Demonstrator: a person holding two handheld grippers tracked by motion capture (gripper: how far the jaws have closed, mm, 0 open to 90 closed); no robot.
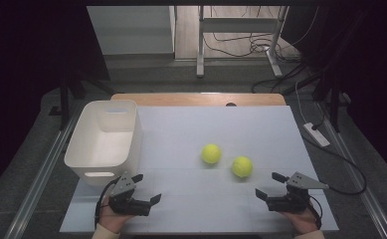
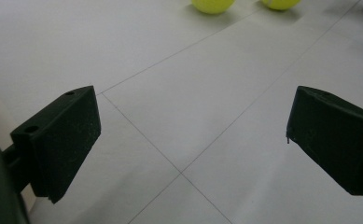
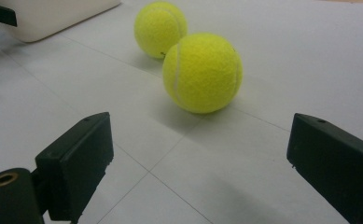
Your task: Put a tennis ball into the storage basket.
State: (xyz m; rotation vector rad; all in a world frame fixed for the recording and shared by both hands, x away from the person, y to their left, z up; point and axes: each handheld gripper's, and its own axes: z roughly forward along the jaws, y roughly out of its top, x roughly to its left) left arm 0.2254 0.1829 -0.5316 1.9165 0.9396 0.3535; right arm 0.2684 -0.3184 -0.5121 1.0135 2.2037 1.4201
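Two yellow-green tennis balls sit on my white table, well ahead of my tongs. The nearer ball (image 1: 242, 167) rests on the right of the pair, its pale curved seam facing me in the right gripper view. The farther ball (image 1: 211, 154) lies just to its left and a little beyond. They sit close together, felt fuzzy, both untouched.

A white bin (image 1: 104, 139) stands at the table's (image 1: 181, 209) left edge (cables (image 1: 241, 45) litter the floor beyond).
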